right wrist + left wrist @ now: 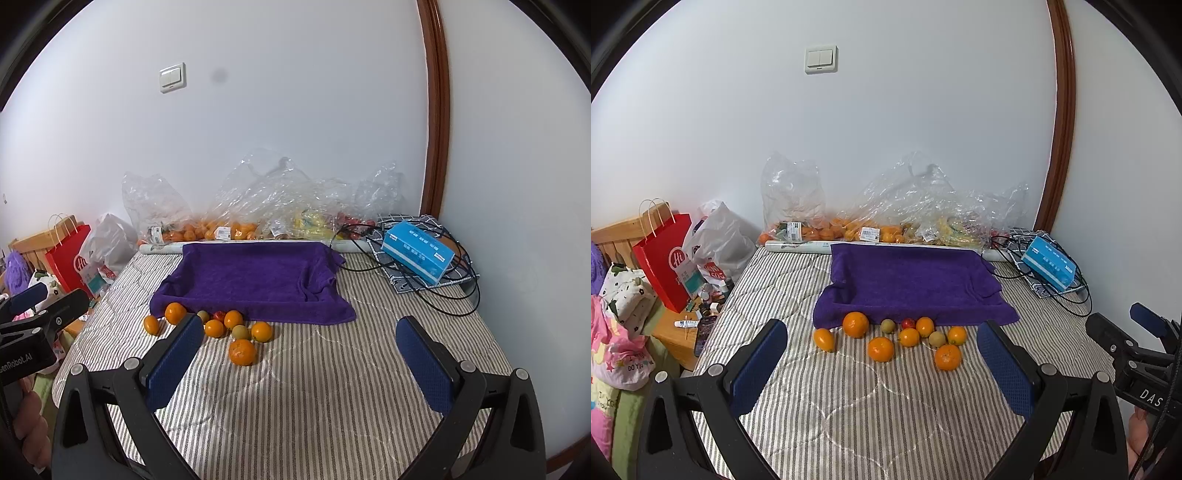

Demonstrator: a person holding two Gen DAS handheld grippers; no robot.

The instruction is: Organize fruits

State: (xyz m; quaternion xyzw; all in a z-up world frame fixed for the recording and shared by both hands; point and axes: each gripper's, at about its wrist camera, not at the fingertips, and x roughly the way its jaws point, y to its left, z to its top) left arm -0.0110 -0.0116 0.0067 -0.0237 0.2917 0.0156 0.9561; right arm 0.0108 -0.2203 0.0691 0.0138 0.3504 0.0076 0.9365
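Orange point(205, 320) half behind right hand-held gripper point(301, 363)

Plain white wall point(886, 122), evenly lit. Double light switch point(821, 59) on it, high above the bed point(871, 406), which has a grey-striped quilted cover. Brown wooden door frame point(1065, 110) right of the switch. Wooden headboard point(620, 232) at the bed's left edge.

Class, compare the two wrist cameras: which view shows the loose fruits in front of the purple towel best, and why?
The left wrist view: all the loose fruits lie unobstructed between the open left gripper's fingers, before the purple towel. In the right wrist view the same fruits sit off to the left, smaller, with one finger covering part of the group.
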